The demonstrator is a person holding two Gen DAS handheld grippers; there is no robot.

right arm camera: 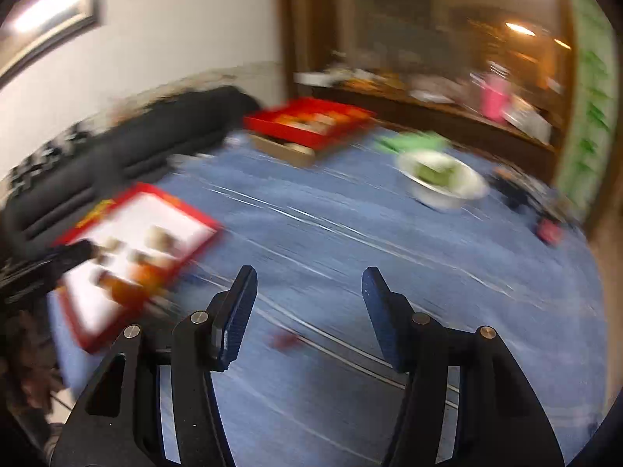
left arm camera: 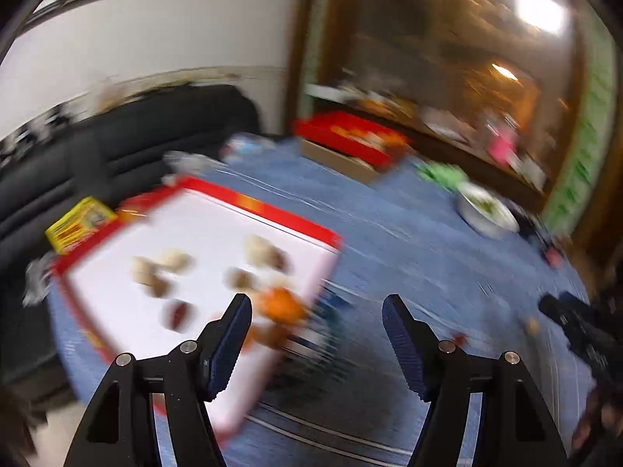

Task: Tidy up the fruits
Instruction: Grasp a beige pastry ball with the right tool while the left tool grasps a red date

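Both views are heavily smeared by motion blur. Nearest the left wrist camera, the left gripper [left arm camera: 317, 311] is seen with its jaws spread apart and nothing between them; its blue ribbed pads [left arm camera: 229, 344] are held above the blue cloth of the table [left arm camera: 409, 241]. In the right wrist view, the right gripper [right arm camera: 309, 284] is likewise shown with jaws parted and empty over the same cloth, and a small reddish object [right arm camera: 286, 340], too blurred to be identified, is seen on the cloth just beyond the pads. A white tray with a red rim [left arm camera: 128, 233] is laid on the table just beyond the left gripper and left of centre; in the right wrist view it lies at the left edge, partly covered by the dark body of the other gripper. The fruits are found on this tray: an orange fruit [left arm camera: 282, 305] at its near right corner, just past the left finger, and several pale brown and dark pieces [left arm camera: 155, 272] scattered across the white surface, their kinds not discernible. A yellow packet [left arm camera: 80, 223] is seen beside the tray's far left corner. Further out on the right, a white bowl with green contents [right arm camera: 442, 179] is set on the cloth, with a green item [right arm camera: 412, 141] just behind it. At the far edge of the table, a red box [right arm camera: 307, 120] is stacked on a brown cardboard box [right arm camera: 284, 151]. A dark sofa [left arm camera: 117, 148] and a wooden cabinet [left arm camera: 447, 78] are seen beyond the table.
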